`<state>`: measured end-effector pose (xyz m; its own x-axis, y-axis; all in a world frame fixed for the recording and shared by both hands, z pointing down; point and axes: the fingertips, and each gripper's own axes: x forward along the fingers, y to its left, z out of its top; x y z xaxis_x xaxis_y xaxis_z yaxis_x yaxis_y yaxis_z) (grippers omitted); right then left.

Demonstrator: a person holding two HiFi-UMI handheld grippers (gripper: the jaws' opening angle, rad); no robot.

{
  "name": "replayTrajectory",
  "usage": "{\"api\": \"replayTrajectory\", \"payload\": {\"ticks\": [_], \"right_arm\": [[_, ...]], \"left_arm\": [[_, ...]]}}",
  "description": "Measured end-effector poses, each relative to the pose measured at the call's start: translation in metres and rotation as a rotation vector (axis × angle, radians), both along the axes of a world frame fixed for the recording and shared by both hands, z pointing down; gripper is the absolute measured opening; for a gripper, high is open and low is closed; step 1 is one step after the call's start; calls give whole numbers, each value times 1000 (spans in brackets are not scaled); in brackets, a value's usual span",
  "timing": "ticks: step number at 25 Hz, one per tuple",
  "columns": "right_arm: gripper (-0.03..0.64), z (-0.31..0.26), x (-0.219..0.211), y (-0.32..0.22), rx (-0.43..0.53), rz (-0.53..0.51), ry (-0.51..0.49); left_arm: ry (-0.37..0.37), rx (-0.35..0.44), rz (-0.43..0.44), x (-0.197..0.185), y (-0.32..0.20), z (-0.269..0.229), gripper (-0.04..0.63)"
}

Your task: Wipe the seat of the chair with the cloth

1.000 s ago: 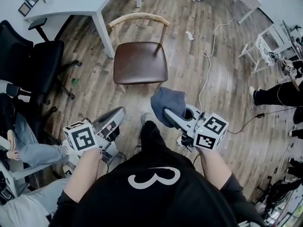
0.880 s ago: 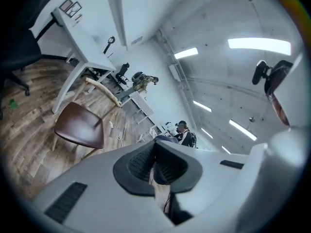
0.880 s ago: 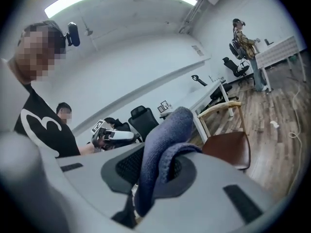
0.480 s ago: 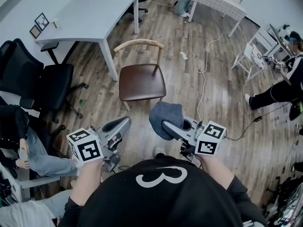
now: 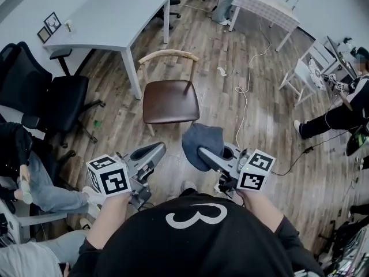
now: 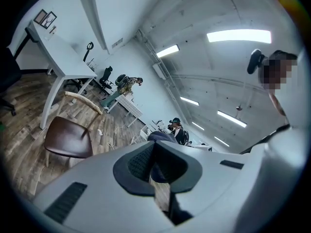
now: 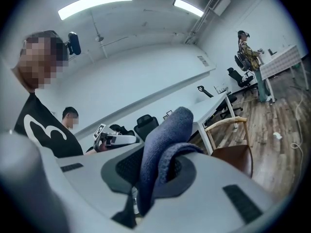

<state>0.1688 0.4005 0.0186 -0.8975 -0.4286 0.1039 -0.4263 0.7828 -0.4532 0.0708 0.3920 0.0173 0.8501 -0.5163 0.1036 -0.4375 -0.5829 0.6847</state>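
Right gripper [image 5: 203, 153]: my jaws are clamped on the blue-grey cloth [image 5: 202, 142]. In the right gripper view the cloth [image 7: 163, 149] is pinched between the pads and stands up out of the jaws as a folded hump. In the head view it covers the jaw tips and hangs as a bunched mass above the wooden floor [image 5: 259, 114].

Left gripper [image 5: 158, 150]: in the left gripper view my jaws [image 6: 154, 171] are together, with nothing held between them. This gripper is held level with the right one, and the two are apart from each other.

Chair [image 5: 171, 100]: it stands on the floor ahead of both grippers, well apart from the cloth. It has a brown seat and a curved pale wooden backrest on the far side, and the seat faces me. A white worktop [image 5: 109, 16] stands just beyond the chair on my left. A black office chair [image 5: 57, 100] stands further left.
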Motion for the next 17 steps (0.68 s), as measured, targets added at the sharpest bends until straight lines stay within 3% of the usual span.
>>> {"api": "replayTrajectory", "payload": {"ticks": [17], "right_arm": [[48, -9, -13, 18, 25, -9, -1]], "left_arm": [[-3, 8, -16, -7, 23, -3, 15]]}}
